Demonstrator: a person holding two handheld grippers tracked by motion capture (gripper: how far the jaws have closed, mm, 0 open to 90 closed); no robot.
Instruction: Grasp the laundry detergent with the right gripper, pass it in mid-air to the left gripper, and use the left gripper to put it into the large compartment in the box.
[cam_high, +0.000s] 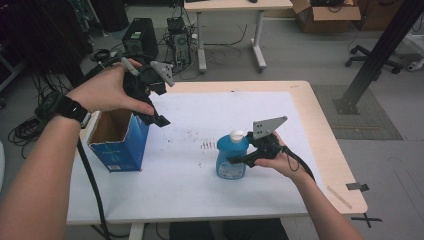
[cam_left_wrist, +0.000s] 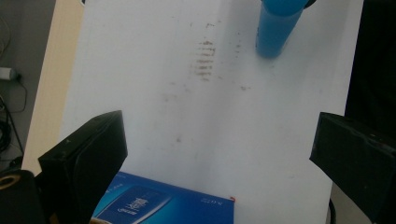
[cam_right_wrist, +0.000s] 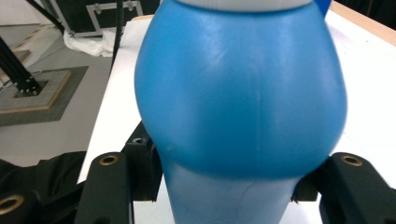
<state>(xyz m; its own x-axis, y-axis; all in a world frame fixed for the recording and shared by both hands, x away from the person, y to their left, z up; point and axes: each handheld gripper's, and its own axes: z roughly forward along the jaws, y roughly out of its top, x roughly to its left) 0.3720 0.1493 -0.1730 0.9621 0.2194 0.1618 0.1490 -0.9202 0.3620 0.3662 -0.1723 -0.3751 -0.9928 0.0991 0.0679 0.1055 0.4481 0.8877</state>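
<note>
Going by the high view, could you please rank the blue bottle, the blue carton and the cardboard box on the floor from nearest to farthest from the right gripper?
1. Blue bottle, between the right gripper's fingers.
2. Blue carton, at the table's left edge.
3. Cardboard box, on the floor beyond the table.

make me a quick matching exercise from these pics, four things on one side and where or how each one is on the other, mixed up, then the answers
Things:
1. blue bottle
2. blue box
3. left gripper
4. right gripper

States:
A. open-topped, standing at the table's left edge
B. jaws wide apart, held above the box
C. upright on the white table top, white cap on
D. jaws closed on the bottle's sides

Pairs: 1-C, 2-A, 3-B, 4-D
</note>
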